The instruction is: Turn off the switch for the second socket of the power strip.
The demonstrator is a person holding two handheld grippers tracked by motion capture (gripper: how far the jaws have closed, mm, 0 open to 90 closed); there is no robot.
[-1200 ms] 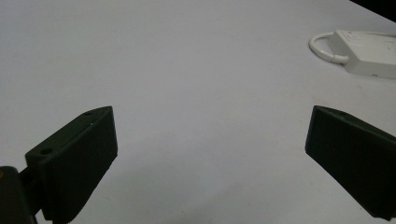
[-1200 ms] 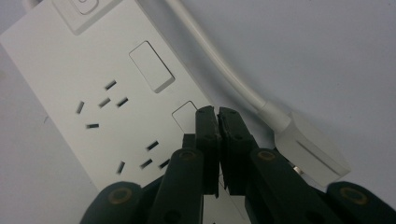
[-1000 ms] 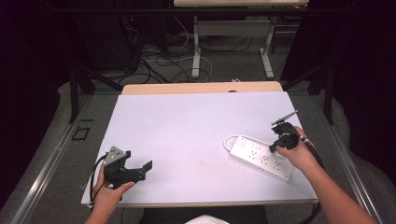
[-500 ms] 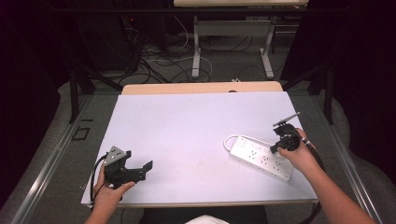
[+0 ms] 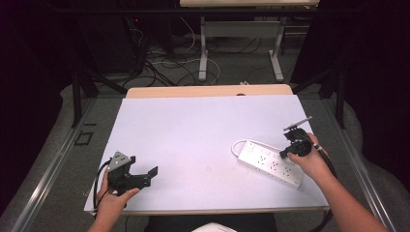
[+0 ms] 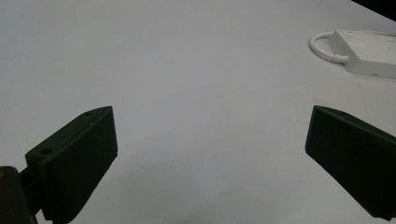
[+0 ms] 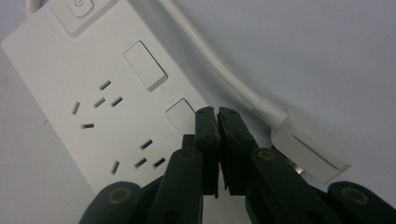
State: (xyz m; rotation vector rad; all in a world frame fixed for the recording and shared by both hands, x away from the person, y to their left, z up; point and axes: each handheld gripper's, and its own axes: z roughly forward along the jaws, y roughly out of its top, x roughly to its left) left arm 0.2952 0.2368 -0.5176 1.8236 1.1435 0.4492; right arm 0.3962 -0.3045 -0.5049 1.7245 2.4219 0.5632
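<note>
High view: on the white counter [image 5: 203,130], a white power strip [image 5: 269,163] lies toward 4 o'clock, with the right gripper [image 5: 296,145] over its far end. The left gripper [image 5: 145,175] rests near 7 o'clock. Left gripper view: its jaws stand wide apart over bare counter. Right gripper view: the jaws are pressed together, holding nothing, above the strip beside its plug [image 7: 310,150].

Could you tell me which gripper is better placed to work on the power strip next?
Right. The right gripper hovers shut directly over the power strip, beside its plug. The left gripper is open, far across the table.
</note>
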